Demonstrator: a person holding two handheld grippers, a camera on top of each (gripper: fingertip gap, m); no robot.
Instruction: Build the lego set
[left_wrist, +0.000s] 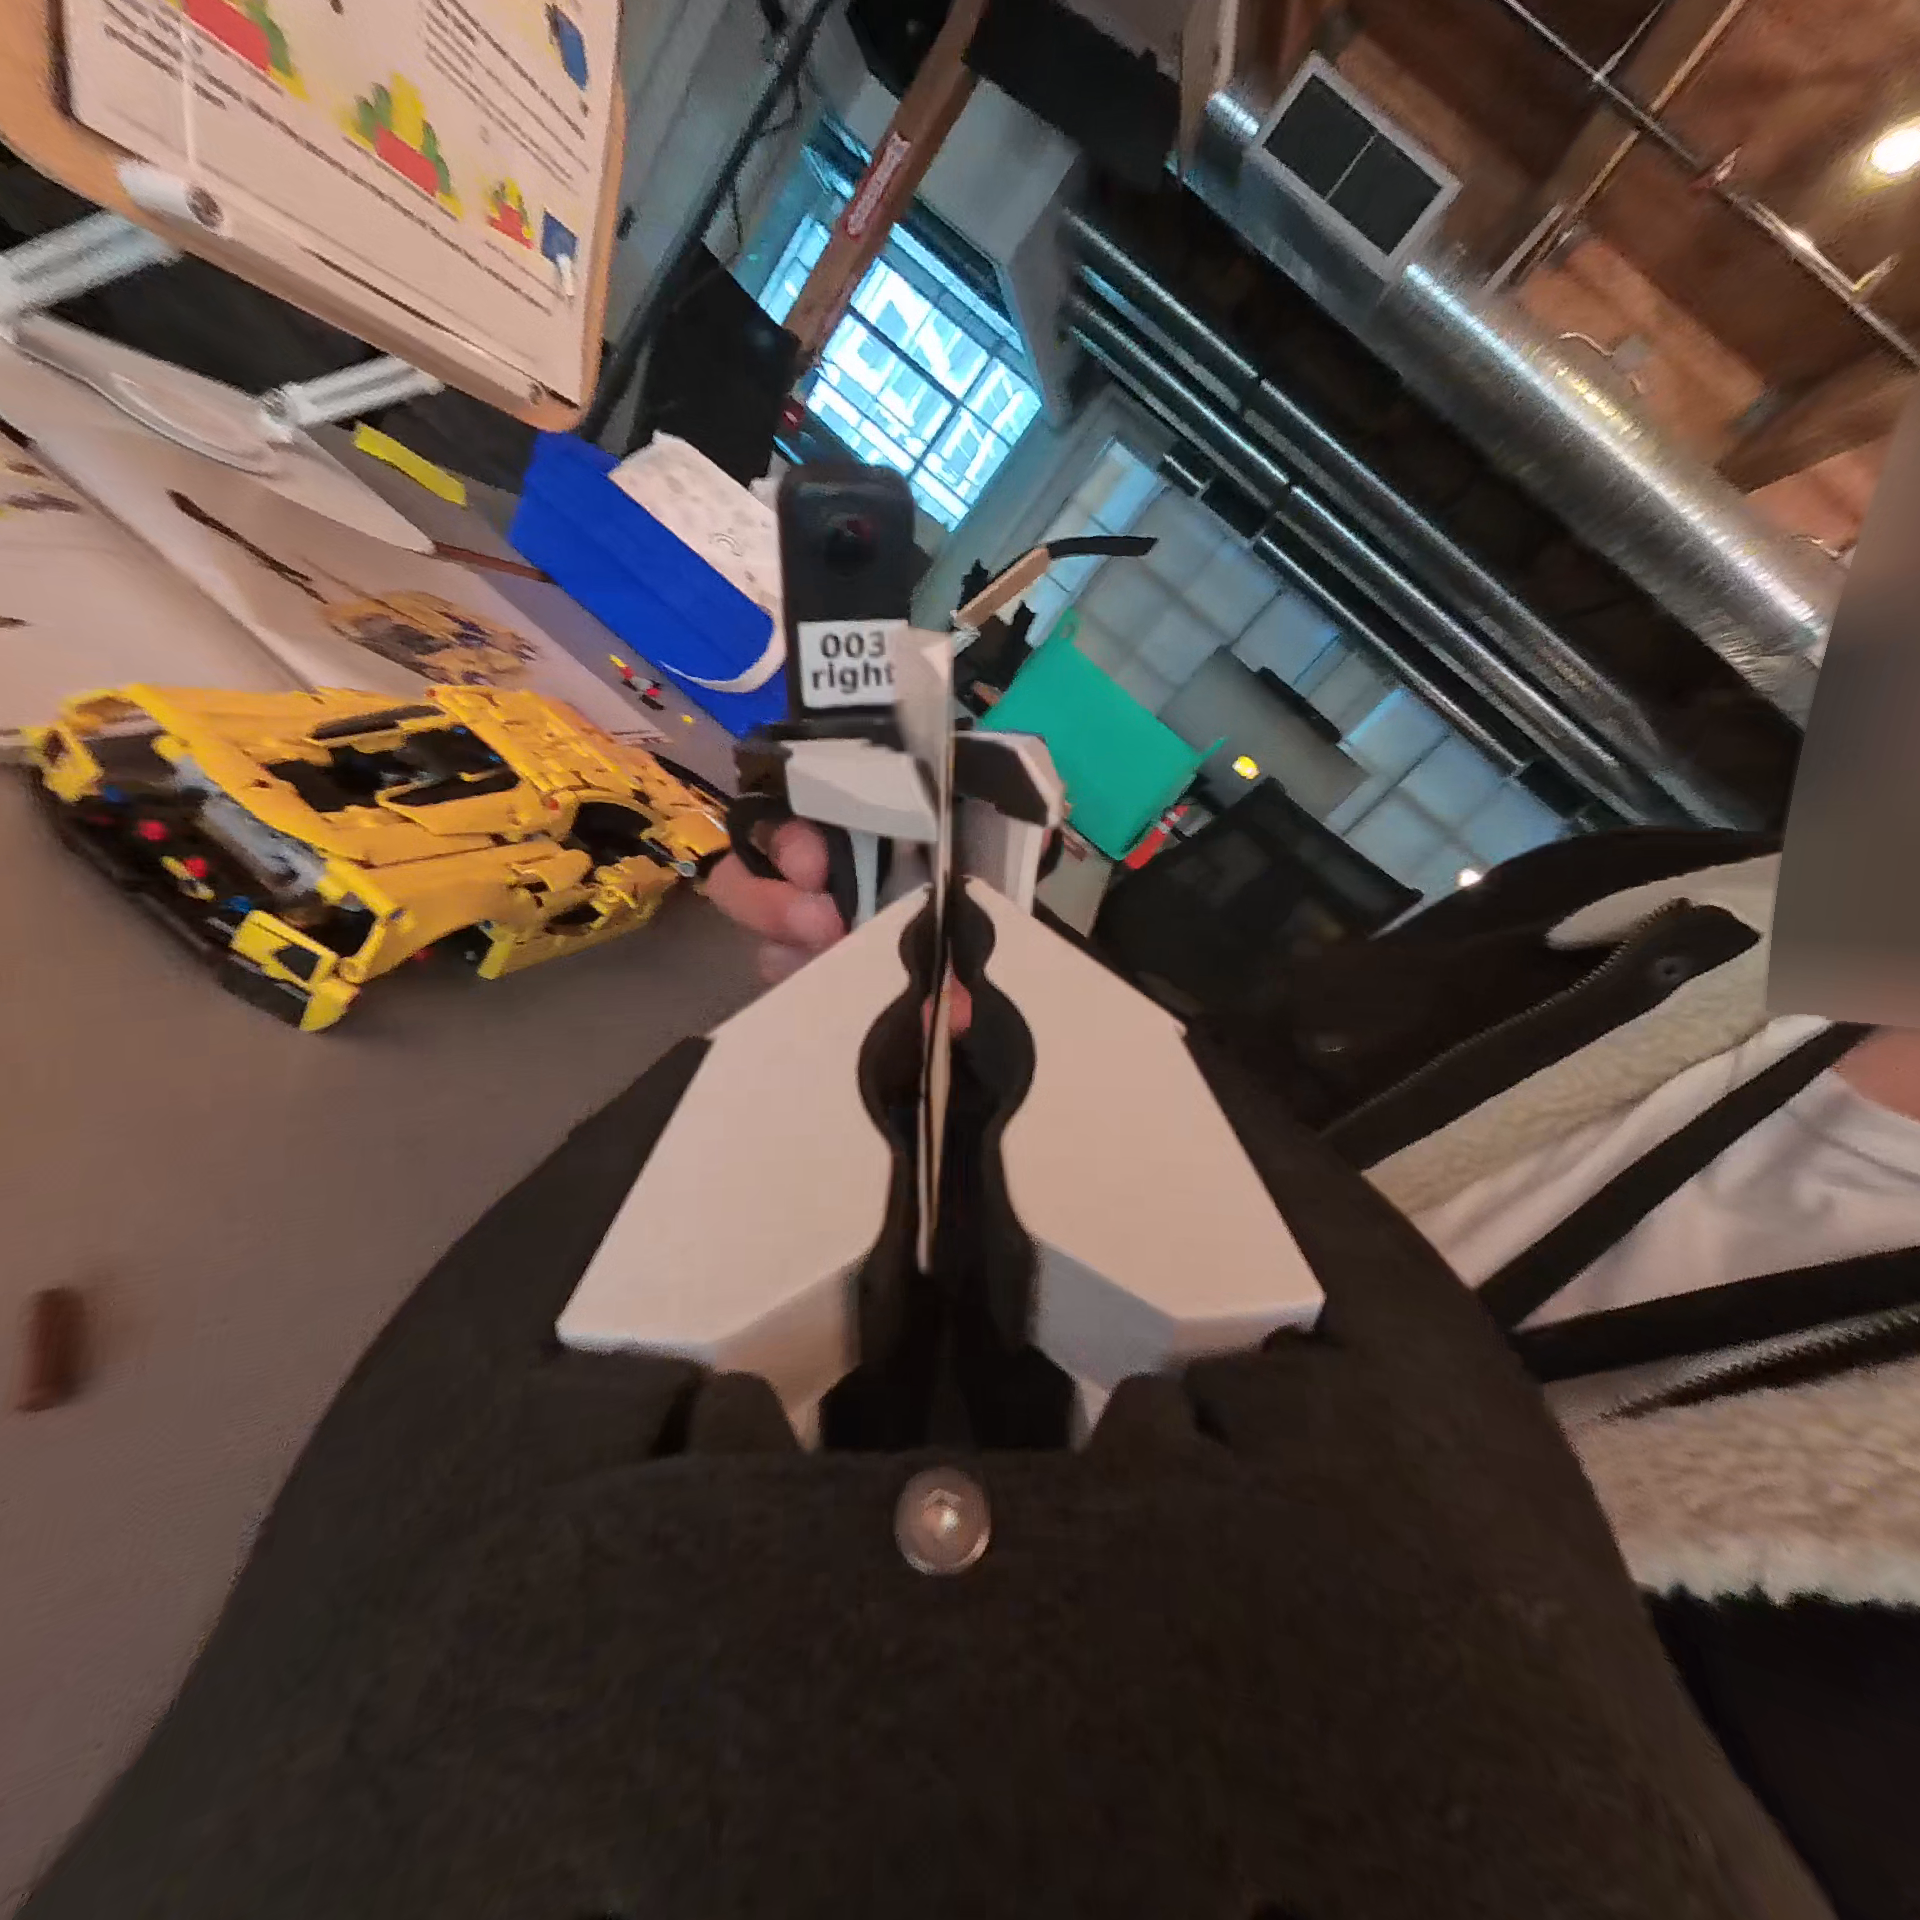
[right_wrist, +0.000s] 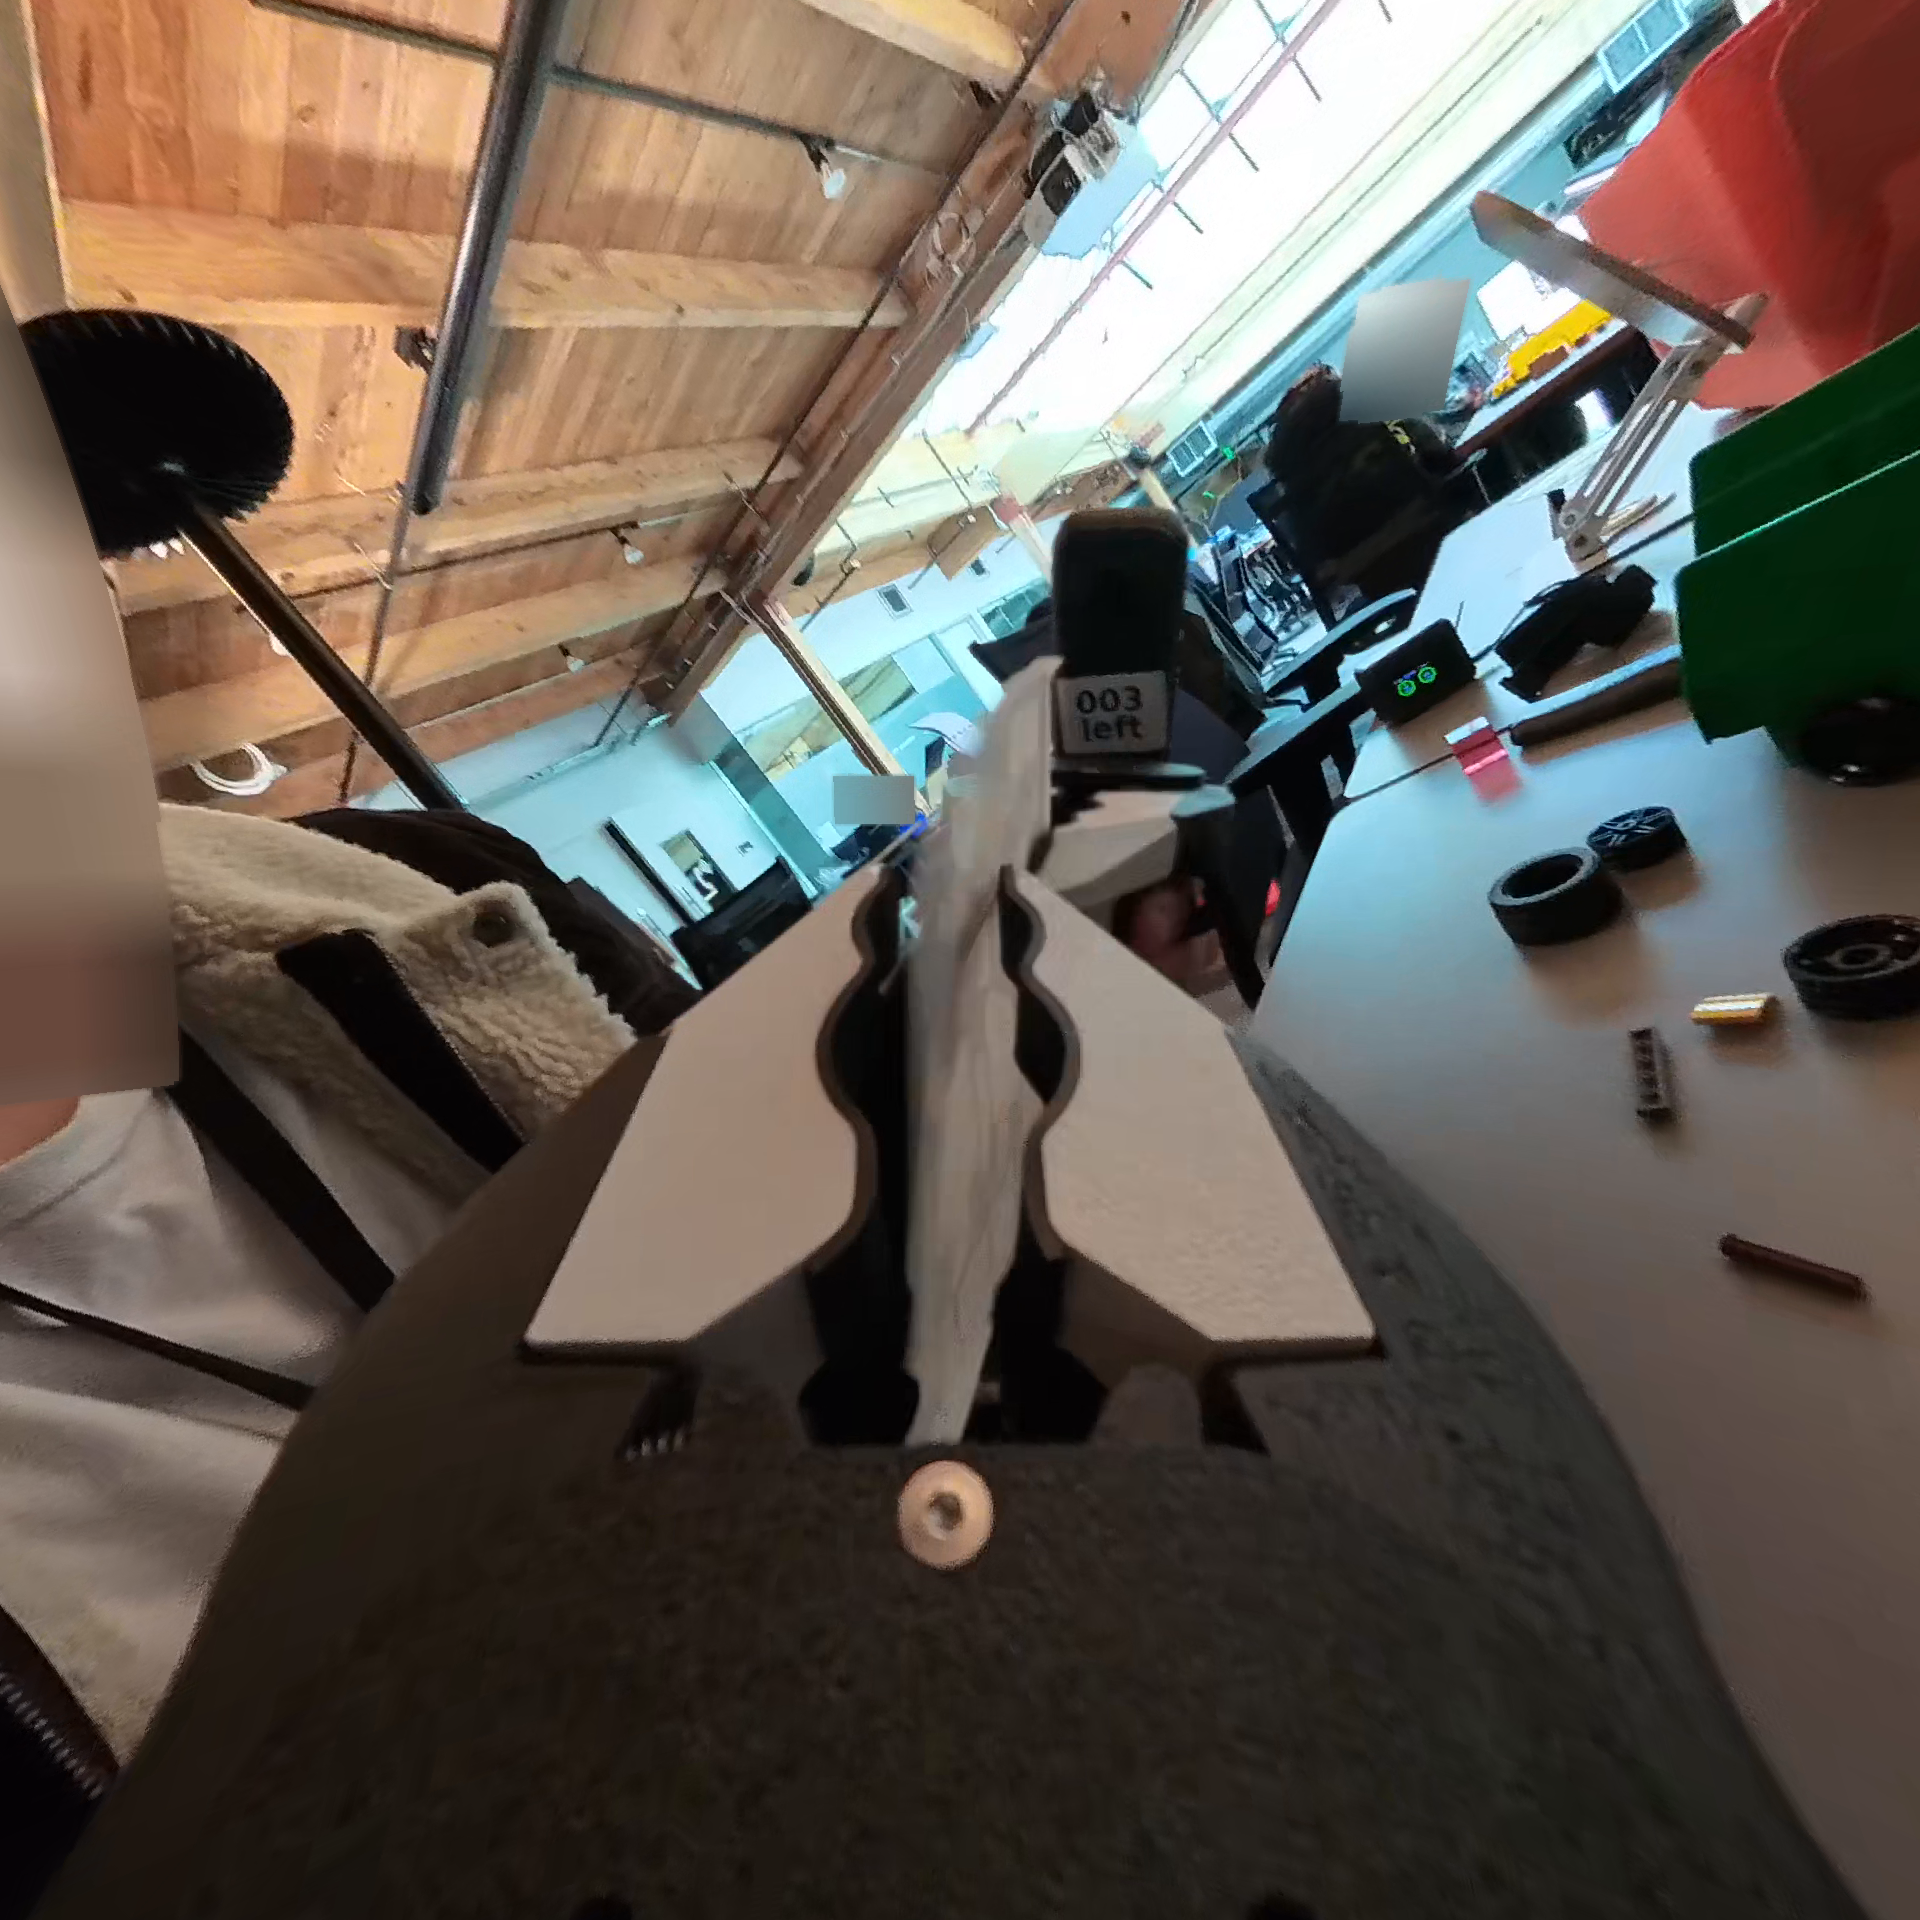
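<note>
Held up off the table — a thin white sheet, edge-on, pinched at both ends. Left gripper clamped narrow on it; right gripper likewise. Far left, yellow lego car; right, loose black wheels.

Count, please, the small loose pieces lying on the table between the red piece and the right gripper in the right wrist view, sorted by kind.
Black wheel parts: 3
Gold piece: 1
Black studded strip: 1
Dark brown pin: 1
Total: 6
</note>
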